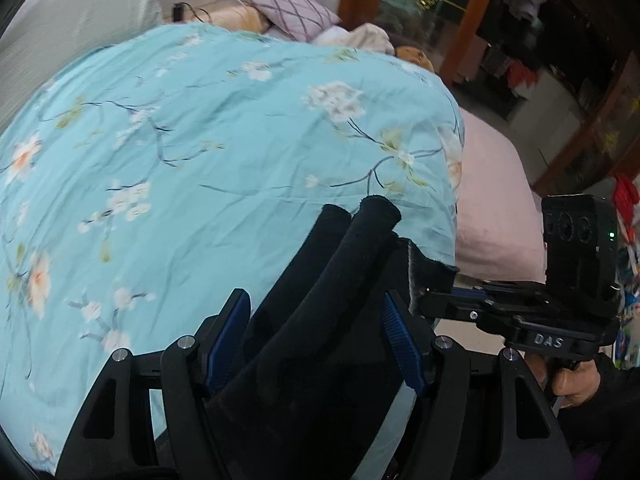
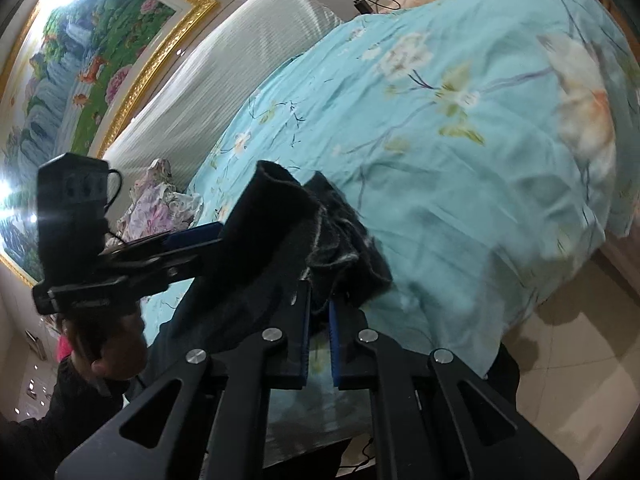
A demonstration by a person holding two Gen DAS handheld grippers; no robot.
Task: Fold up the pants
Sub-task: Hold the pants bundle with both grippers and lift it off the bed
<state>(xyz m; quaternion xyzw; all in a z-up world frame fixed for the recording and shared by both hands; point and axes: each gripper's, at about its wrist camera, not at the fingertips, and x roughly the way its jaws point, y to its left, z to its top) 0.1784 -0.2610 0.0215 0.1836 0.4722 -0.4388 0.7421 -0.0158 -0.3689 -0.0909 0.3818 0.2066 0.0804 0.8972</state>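
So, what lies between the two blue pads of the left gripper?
In the left wrist view, bunched dark pants fill the gap of the left gripper, above the floral quilt.

My left wrist camera looks forward over its fingers, close above the quilt (image 1: 224, 128), toward pillows (image 1: 292, 12) and a cabinet (image 1: 520, 40). My right wrist camera, equally close, faces across the same quilt (image 2: 460, 160) toward a painting (image 2: 88, 60). Both views share the quilt and pants (image 1: 320, 320); each shows the other gripper.
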